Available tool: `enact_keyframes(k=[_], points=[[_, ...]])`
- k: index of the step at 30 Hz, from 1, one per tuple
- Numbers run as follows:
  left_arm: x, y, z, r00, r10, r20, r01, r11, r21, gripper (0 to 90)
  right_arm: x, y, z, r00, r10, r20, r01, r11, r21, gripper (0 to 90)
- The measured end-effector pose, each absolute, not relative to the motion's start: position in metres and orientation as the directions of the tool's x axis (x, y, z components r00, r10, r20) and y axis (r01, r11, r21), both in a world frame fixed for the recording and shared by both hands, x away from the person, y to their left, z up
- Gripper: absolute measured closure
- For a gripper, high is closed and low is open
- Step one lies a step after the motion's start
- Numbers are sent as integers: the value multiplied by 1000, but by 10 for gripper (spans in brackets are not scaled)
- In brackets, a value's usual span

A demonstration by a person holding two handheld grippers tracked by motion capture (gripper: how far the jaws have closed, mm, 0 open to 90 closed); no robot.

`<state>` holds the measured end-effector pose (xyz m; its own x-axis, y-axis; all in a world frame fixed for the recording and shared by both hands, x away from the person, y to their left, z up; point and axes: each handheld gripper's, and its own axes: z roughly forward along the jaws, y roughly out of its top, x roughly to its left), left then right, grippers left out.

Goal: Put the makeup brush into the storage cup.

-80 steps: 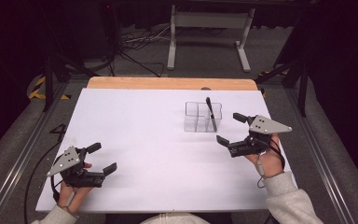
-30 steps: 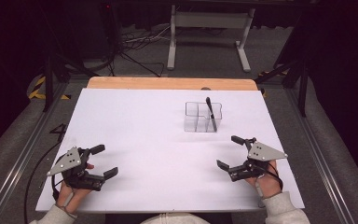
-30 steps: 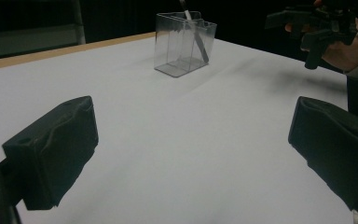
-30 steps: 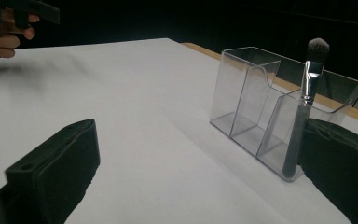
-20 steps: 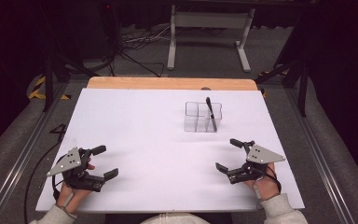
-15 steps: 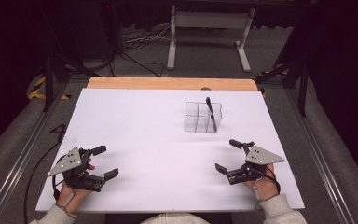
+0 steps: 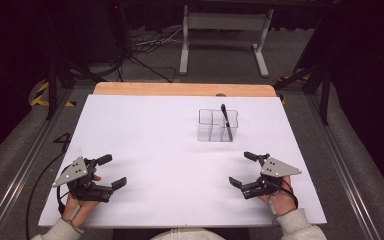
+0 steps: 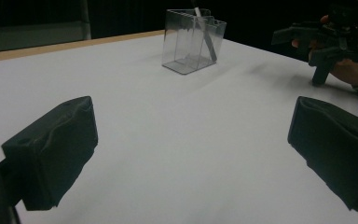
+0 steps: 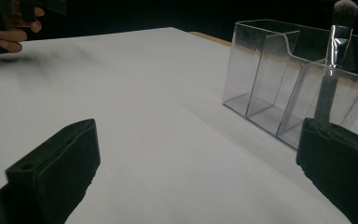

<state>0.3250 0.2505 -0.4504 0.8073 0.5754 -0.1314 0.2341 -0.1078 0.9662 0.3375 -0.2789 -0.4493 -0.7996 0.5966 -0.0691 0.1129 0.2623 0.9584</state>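
A clear plastic organizer [image 7: 217, 125] with several compartments stands on the white table [image 7: 170, 145], right of centre. A dark brush [image 7: 225, 121] leans upright in its right compartment, bristles up [image 9: 344, 11]. My left gripper [image 7: 111, 171] rests open near the front left edge, nothing between its jaws. My right gripper [image 7: 243, 169] rests open near the front right, short of the organizer [image 9: 289, 74], also holding nothing. The organizer [image 8: 192, 39] and the far right gripper [image 8: 326, 39] appear in the left gripper view.
A wooden strip [image 7: 182, 89] runs along the table's far edge. Beyond it stand a white metal frame [image 7: 225, 30] and floor cables [image 7: 140, 45]. Rails run along both sides of the table. A hand [image 9: 11, 35] shows at the far left of the right gripper view.
My right gripper has drawn back from beside the organizer toward the front right edge and settled there. The left gripper has hardly moved.
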Motion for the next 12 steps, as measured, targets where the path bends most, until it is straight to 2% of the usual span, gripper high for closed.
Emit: enact_keyframes(k=[12], points=[[326,250,-451,803,579,-138,239,-102,966,17,338,-280,-449,-795,604,-57,124,253,959,0]])
